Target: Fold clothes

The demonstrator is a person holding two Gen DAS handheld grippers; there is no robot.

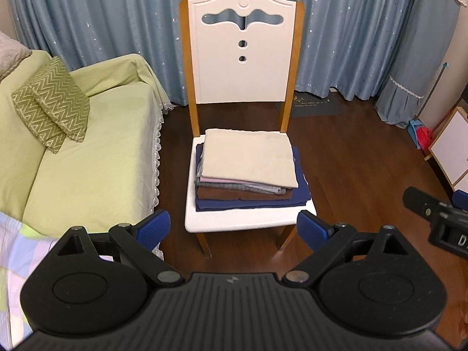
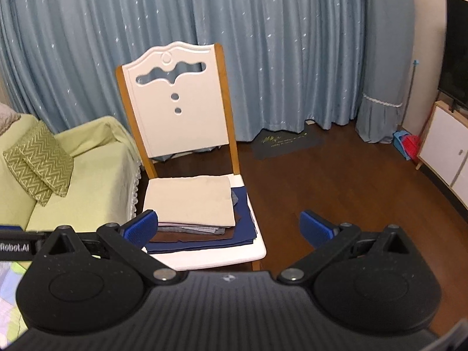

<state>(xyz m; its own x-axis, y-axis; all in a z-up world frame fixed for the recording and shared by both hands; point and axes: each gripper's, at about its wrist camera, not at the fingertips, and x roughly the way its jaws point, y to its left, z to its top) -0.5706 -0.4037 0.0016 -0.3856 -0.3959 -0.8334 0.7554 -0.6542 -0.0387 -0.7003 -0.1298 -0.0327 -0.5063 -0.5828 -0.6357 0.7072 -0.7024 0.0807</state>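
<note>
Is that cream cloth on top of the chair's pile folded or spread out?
Folded. The cream cloth lies as a neat flat rectangle with layered edges, topping the stack on the white wooden chair.

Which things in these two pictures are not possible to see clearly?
- Lower layers of the folded stack: the beige cloth covers them in both views; only edges show.
- Patchwork fabric: left wrist view, cut by the frame edge and the left gripper.
- Text on the floor mat: too small.
- Right gripper: its fingers hide the stack's corner.
</note>
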